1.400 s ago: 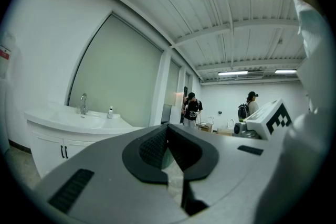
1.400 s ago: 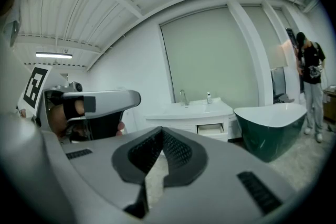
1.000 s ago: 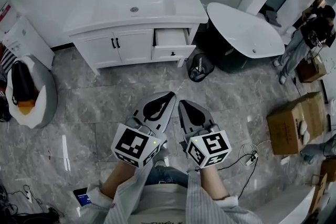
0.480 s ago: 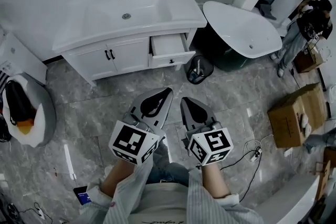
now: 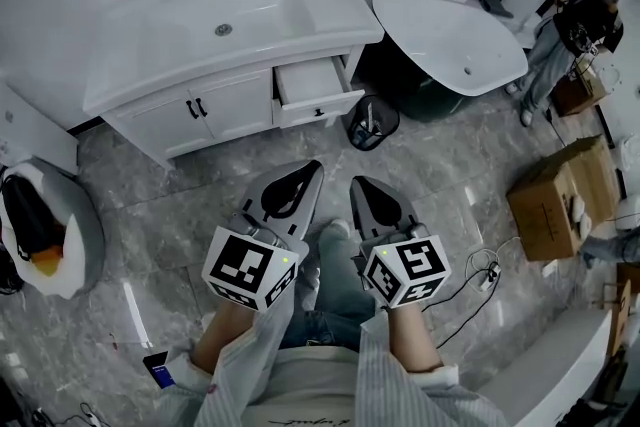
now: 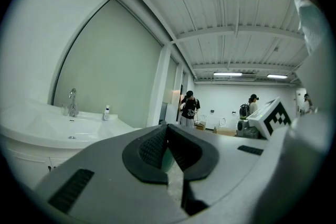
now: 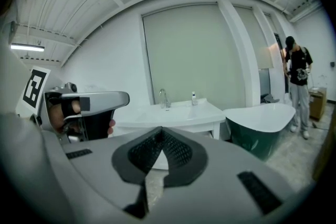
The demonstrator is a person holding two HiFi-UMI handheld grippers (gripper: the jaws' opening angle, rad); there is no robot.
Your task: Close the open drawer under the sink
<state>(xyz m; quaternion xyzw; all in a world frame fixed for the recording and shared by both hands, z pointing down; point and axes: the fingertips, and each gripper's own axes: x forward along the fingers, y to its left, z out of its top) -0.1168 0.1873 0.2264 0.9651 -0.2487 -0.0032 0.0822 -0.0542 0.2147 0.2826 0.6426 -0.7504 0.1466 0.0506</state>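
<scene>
1. Drawer: pulled out of the white cabinet under the sink. It's ahead of both tips and well apart, roughly in line with your left hand-held gripper.
2. Left hand-held gripper: jaws pressed together at the tips, nothing between them. Right hand-held gripper: same, pinched shut and empty. Both hang side by side over the floor, so my read is approach phase, no contact yet.
3. Risk, off-centre push: the drawer front carries a small knob. Press near one end and the drawer may rack and jam. Aim mid-front, beside the knob.
4. Risk, slip: narrow closed tips on a smooth white front could skate off. Push square-on and slowly.
5. Risk, bin: ahead of your right hand-held gripper, just right of the drawer front. A wide swing could knock it.
6. Risk, cable: on the floor right of and behind the right hand-held gripper. Don't step that way.
</scene>
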